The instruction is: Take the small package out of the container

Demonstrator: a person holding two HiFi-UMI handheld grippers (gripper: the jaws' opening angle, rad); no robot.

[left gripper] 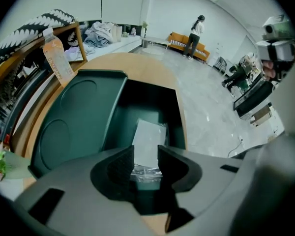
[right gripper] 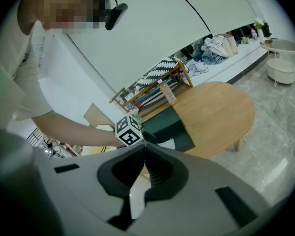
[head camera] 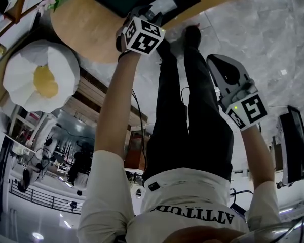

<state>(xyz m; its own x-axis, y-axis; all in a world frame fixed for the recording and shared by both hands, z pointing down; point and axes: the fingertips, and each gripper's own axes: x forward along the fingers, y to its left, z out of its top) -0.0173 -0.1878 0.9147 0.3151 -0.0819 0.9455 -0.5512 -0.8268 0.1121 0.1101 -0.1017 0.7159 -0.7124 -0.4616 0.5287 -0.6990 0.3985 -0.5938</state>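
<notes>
- Left tongs [left gripper: 146, 154] reach down into the open well of the container [left gripper: 73, 132]. The jaws are partly apart and straddle the near end of the small package [left gripper: 148, 140]. As far as I can judge, nothing is pinched yet.
- The small package lies flat on the floor of the container's well, close to its near wall.
- It is a thin white sheet in clear, crinkly film that bunches at the near end.
- The film looks slippery, so the jaws should probably close fully on that bunched end before lifting. The lift should then go straight up, clear of the container's walls.
- The container is dark green, matt and smooth, with a panel of round recesses left of the well. A pale, rounded wooden tabletop [left gripper: 152, 65] lies under it.
- The right tongs [right gripper: 144, 149] hang well away from the container, jaws closed tip to tip on nothing.
</notes>
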